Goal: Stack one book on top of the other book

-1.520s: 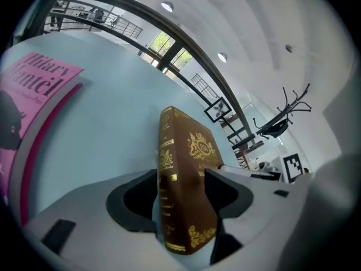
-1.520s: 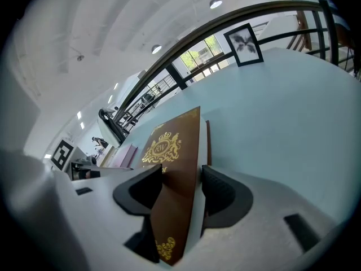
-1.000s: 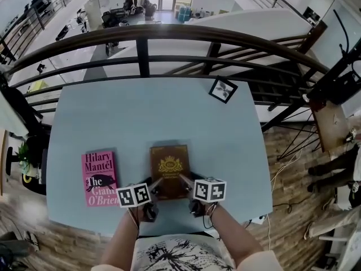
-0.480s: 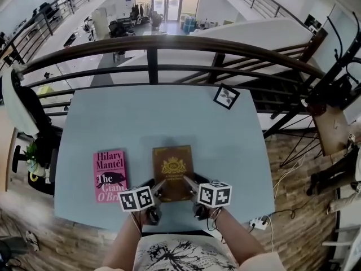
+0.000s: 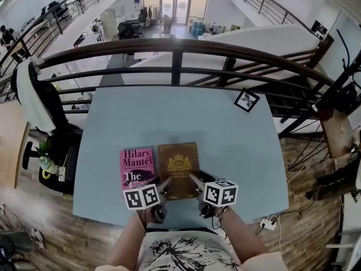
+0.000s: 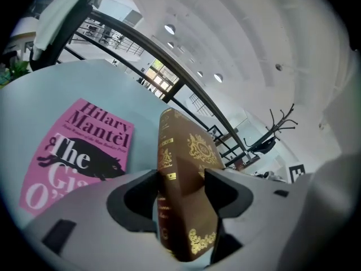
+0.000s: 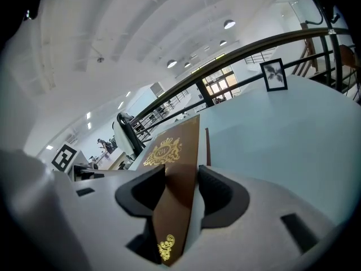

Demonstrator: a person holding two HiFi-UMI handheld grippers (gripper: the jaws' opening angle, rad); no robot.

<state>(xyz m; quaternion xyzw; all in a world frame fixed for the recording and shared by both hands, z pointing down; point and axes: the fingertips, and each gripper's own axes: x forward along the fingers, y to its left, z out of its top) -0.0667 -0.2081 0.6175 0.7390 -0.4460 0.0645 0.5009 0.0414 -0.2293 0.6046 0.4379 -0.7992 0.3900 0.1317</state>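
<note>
L gripper [image 5: 164, 183] & R gripper [image 5: 193, 178] both clamp brown gold-stamped hardback book [image 5: 178, 161]; carry step. Next: shift left over pink paperback book [image 5: 137, 164], lower flat.

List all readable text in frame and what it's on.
"Hilary Mantel": pink book cover.
"The": same cover, rest of title hidden.
"RW": crest on brown book.
Brown book spine print: too blurred to read.

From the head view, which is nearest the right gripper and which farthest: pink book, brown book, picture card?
1. Brown book: held in the right gripper.
2. Pink book: lying to its left.
3. Picture card: far right corner of the table.
</note>
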